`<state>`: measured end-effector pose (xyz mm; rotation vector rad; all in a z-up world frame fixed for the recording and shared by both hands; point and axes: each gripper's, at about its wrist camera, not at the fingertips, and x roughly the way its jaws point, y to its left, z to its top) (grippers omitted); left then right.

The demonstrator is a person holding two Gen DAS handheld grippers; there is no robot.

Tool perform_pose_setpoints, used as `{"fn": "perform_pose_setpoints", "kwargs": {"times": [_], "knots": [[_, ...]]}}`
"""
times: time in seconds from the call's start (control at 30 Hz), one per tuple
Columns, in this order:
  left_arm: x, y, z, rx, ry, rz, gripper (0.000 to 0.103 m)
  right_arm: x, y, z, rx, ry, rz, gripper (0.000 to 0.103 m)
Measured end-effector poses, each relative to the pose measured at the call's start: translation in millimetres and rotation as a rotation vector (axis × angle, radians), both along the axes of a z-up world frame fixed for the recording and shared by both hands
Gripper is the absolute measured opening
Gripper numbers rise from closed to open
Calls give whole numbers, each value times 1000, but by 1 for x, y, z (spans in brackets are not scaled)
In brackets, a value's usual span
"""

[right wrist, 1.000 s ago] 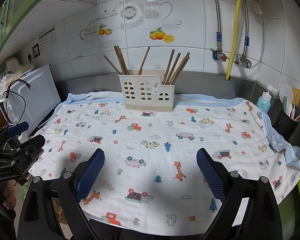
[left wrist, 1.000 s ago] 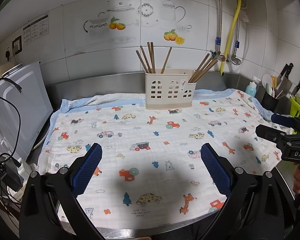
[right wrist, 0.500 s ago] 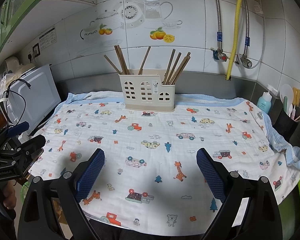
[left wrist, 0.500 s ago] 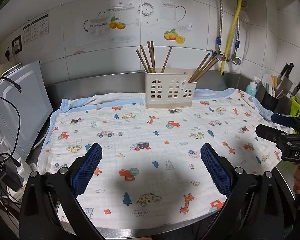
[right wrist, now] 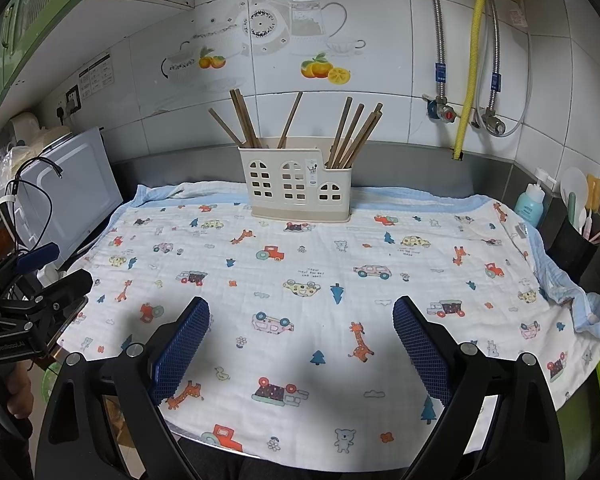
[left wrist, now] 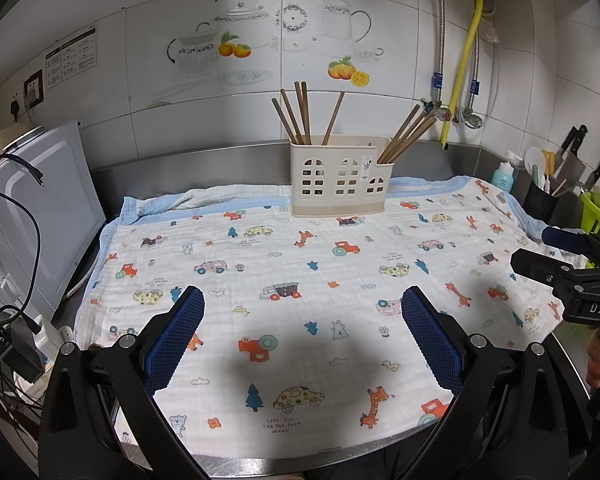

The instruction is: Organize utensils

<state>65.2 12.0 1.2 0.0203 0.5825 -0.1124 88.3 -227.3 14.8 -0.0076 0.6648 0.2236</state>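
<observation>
A cream utensil holder with arched cut-outs stands at the back of the counter on a printed cloth. Brown chopsticks lean in its taller left part. Another bunch of chopsticks sticks out of its lower right part. My left gripper hangs open over the cloth's near edge, nothing between its blue pads. My right gripper is open and empty too, hovering near the front. Each gripper appears at the edge of the other's view: right gripper, left gripper.
A white cloth with cars and giraffes covers the steel counter. A white appliance with cables stands left. At the right are a black pot of utensils, a teal bottle, knives and a green rack.
</observation>
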Motion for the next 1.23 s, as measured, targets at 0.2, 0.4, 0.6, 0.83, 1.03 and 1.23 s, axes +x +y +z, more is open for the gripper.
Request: {"fn": "perform_pose_setpoints", "kwargs": {"times": [0.2,0.4,0.6,0.83,1.03,1.23], "knots": [[0,1,0,-3,0,1,98,1,1,0,1,0,1,90],[0,1,0,-2,0,0,98,0,1,0,-1,1,1,90],[0,1,0,-3,0,2,98,0,1,0,1,-1,1,90],[-1,4,0,-6,-7,12,98,0,1,0,-1,0,2,90],[-1,5,0,-6,-2,13,98,0,2,0,0,0,2,90],[-1,5,-1,-9,4,12,98,0,2,0,-1,1,1,90]]}}
